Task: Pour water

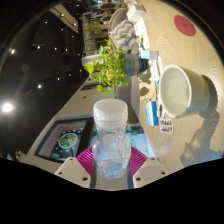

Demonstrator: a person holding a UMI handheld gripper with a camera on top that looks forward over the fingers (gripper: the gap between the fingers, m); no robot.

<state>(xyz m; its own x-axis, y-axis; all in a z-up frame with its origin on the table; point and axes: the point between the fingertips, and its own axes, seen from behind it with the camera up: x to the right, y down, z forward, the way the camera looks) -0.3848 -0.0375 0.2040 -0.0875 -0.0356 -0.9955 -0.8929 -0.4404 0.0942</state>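
My gripper is shut on a clear plastic water bottle with a white cap; both magenta pads press on its sides. The bottle stands upright in the fingers, with water showing in its lower part. A large white cup lies tilted to the right, beyond the fingers, its opening facing the bottle. The view is tilted, so the table rises toward the right.
A green potted plant stands just beyond the bottle. A small blue and white packet lies between bottle and cup. A framed picture lies at the left. A red round mark sits far on the table.
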